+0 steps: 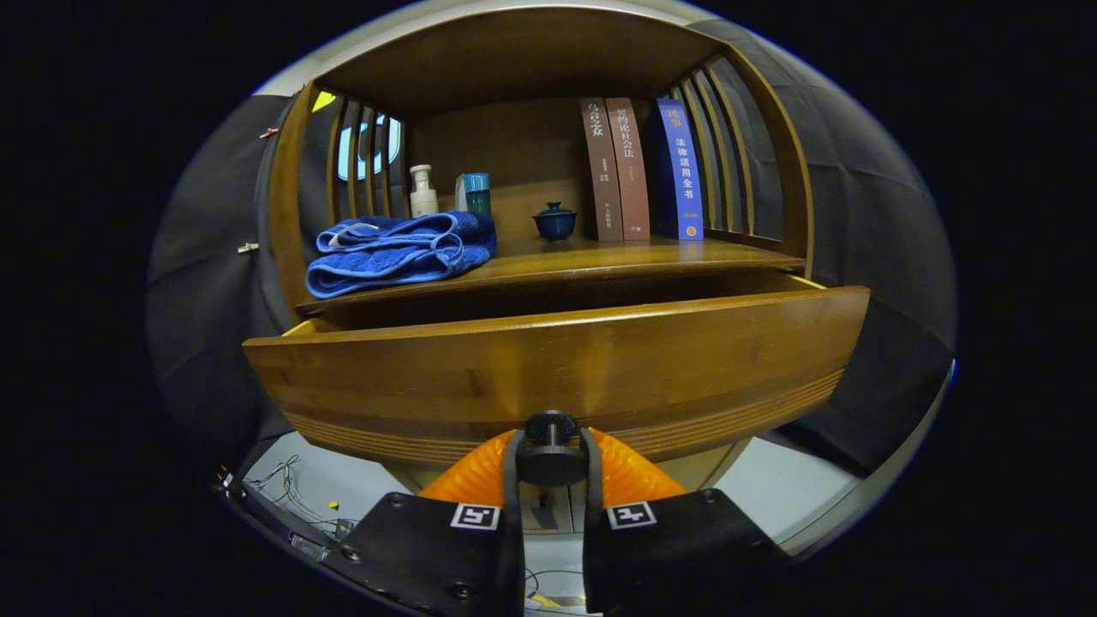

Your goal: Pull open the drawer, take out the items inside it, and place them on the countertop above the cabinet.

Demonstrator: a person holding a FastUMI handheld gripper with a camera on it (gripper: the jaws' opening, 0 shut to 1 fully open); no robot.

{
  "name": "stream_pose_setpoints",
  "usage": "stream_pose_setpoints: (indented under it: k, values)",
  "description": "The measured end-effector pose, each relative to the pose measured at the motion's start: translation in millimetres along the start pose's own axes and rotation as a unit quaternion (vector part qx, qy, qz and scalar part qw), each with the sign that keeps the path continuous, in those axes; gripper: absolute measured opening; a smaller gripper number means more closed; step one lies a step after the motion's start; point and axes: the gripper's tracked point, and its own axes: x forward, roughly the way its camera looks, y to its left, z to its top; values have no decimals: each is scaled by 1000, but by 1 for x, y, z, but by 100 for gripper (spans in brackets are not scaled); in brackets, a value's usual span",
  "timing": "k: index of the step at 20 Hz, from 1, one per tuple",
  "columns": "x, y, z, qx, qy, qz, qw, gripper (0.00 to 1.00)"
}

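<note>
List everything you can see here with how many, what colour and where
Towel: one, blue, folded on countertop, left.
Pump bottle: one, white, behind towel.
Small box: one, teal, beside pump bottle.
Lidded cup: one, dark blue, mid countertop.
Books: three, two brown, one blue, upright at right.
Drawer: one, brown wood, pulled partly open below countertop; contents hidden.
Knob: one, black, on drawer front.
Gripper: one, jaws closed on the knob.

"乌合之众" on brown book spine, "法律适用全书" on blue book; claw tight on drawer knob.
</note>
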Motion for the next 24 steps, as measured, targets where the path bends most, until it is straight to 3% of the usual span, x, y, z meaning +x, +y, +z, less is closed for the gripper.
stream_pose_setpoints:
  k: [11, 22, 24]
  values:
    - [-78, -2, -36, 0, 10, 4, 1000, 31]
    - [-91, -2, -45, 0, 15, 14, 1000, 31]
    - [-96, -1, -41, 5, 9, 19, 1000, 41]
